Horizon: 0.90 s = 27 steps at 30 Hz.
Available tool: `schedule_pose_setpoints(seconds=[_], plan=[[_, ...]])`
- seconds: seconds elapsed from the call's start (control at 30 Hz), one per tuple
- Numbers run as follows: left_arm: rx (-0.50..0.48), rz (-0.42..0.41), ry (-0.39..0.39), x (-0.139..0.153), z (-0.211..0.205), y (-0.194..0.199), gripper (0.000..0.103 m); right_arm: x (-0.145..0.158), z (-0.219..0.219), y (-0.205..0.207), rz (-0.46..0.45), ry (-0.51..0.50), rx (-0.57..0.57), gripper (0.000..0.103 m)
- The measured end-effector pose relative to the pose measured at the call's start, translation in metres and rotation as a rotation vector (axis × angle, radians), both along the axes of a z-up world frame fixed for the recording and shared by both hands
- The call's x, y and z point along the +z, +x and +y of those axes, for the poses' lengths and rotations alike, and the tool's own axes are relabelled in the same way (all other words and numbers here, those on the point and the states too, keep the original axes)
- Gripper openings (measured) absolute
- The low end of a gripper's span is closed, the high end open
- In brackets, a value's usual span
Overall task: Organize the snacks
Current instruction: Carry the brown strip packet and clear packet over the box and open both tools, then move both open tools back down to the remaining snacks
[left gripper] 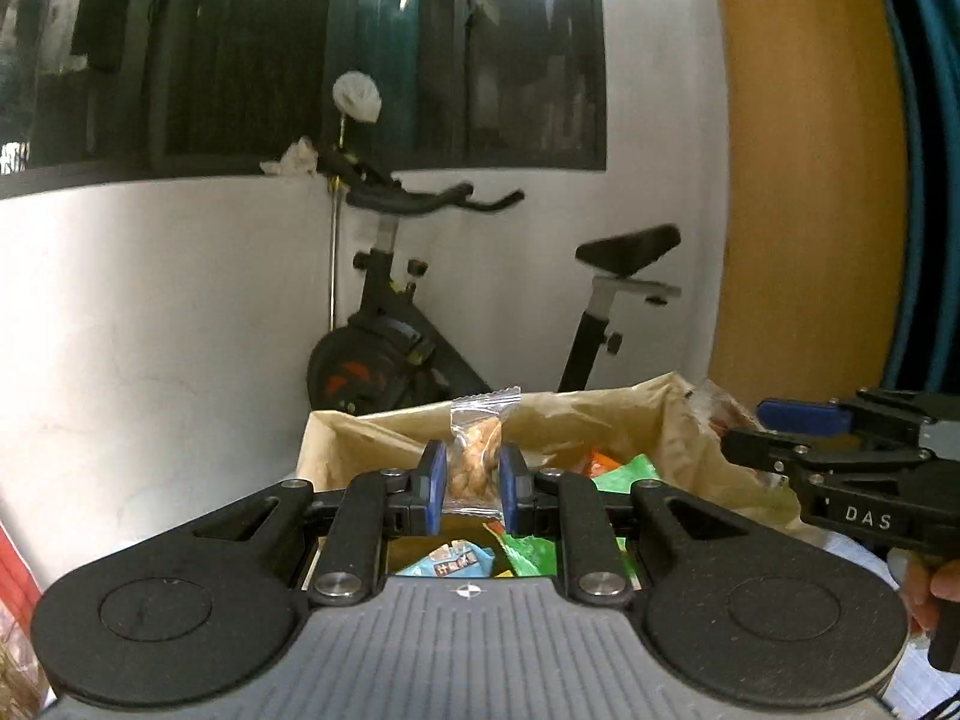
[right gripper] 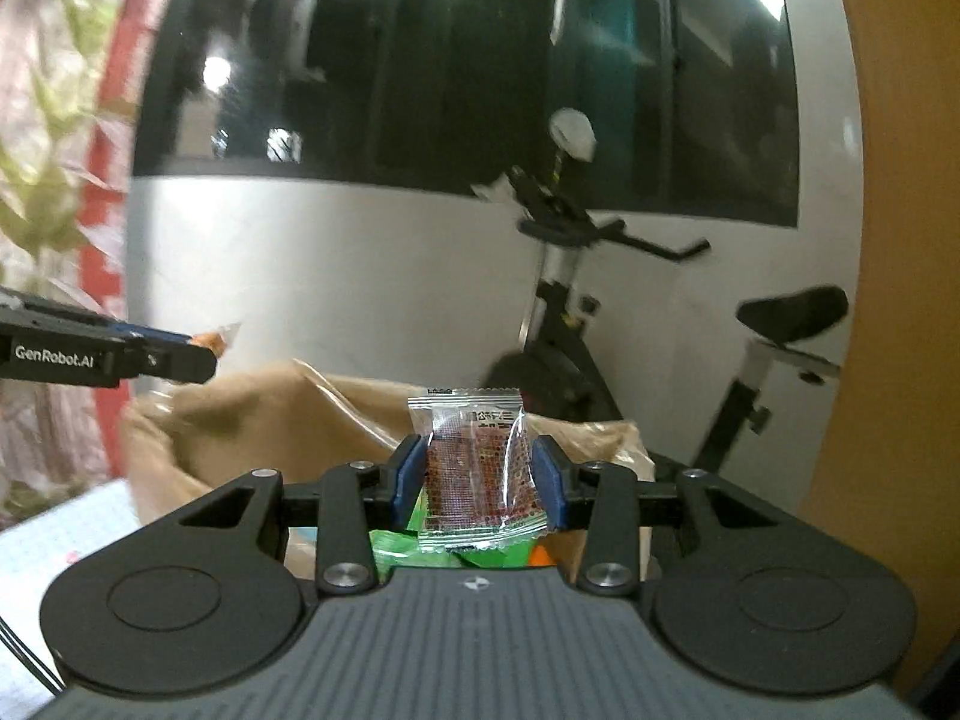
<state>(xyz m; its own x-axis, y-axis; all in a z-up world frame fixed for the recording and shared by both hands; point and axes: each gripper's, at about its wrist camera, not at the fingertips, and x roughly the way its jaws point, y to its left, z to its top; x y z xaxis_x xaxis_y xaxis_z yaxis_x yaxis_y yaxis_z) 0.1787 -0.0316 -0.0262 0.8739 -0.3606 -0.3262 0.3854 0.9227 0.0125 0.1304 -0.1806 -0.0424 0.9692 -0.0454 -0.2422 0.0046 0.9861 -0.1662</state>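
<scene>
Left tongs (left gripper: 471, 477): closed down narrow on a small clear packet of nuts (left gripper: 474, 456), blue pads pinching it across the middle, the crimped top sticking up above them.
Right tongs (right gripper: 477, 480): set wider, pads pressed on both side edges of a clear packet of red snack (right gripper: 480, 462), which stands upright between them with printed text near the top seal.
Where the packets are: both are held up in the air over a brown paper bag (left gripper: 576, 414), which sits open just beyond the fingers in both views.
Inside the bag: green wrappers (left gripper: 624, 471) and a blue-and-white packet (left gripper: 453, 564) are showing, so it already carries other snacks.
Other gripper in shot: the right tongs also appear at the edge of the left view, (left gripper: 744, 441), near the bag's rim.
How the packets will handle: I'd call them very light, soft and crinkly; the film looks slick, so a loose pinch could let one slide out.
Fragility: the nuts could probably take a firm squeeze; the red piece looks flatter and might crack or bend if pressed hard.
Best hold: across the filled middle, as now, seems safer than the thin sealed ends, which would likely fold.
Bench: a pale surface (right gripper: 54, 540) shows under the bag on the left.
Background: an exercise bike (left gripper: 420, 324) stands by the white wall, well apart from the action.
</scene>
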Motion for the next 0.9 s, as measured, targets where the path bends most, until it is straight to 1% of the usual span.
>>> schedule_pose_setpoints(seconds=[0.07, 0.1, 0.17, 0.27, 0.3, 0.37, 0.53, 0.67, 0.8, 0.9], plan=[[0.006, 0.021, -0.001, -0.003, -0.002, 0.011, 0.022, -0.003, -0.006, 0.009, 0.021, 0.009, -0.034, 0.045], [0.011, 0.026, 0.005, -0.006, -0.003, 0.015, 0.025, -0.005, -0.009, 0.01, 0.027, 0.015, -0.045, 0.046], [0.027, 0.03, 0.014, -0.009, -0.001, 0.016, 0.048, -0.008, -0.013, 0.011, 0.032, 0.024, -0.059, 0.057], [0.02, 0.03, -0.009, -0.012, 0.006, 0.009, 0.06, -0.011, -0.017, 0.001, 0.022, 0.033, -0.04, 0.061], [0.011, 0.041, -0.017, -0.014, 0.009, 0.008, 0.062, -0.011, -0.018, -0.004, 0.017, 0.029, -0.036, 0.061], [0.01, 0.067, -0.025, -0.017, 0.014, 0.004, 0.068, -0.011, -0.02, -0.014, 0.004, 0.045, -0.026, 0.061], [0.006, 0.09, -0.038, -0.021, 0.033, -0.014, 0.07, -0.009, -0.024, -0.045, -0.024, 0.124, -0.002, 0.061], [0.023, 0.087, -0.039, -0.024, 0.048, -0.033, 0.07, -0.015, -0.02, -0.07, -0.037, 0.134, 0.002, 0.061], [0.041, 0.095, -0.082, -0.029, 0.061, -0.051, 0.07, -0.025, -0.016, -0.091, -0.039, 0.151, 0.0, 0.061], [0.043, 0.102, -0.084, -0.036, 0.066, -0.062, 0.07, -0.035, -0.014, -0.102, -0.027, 0.167, 0.001, 0.061]])
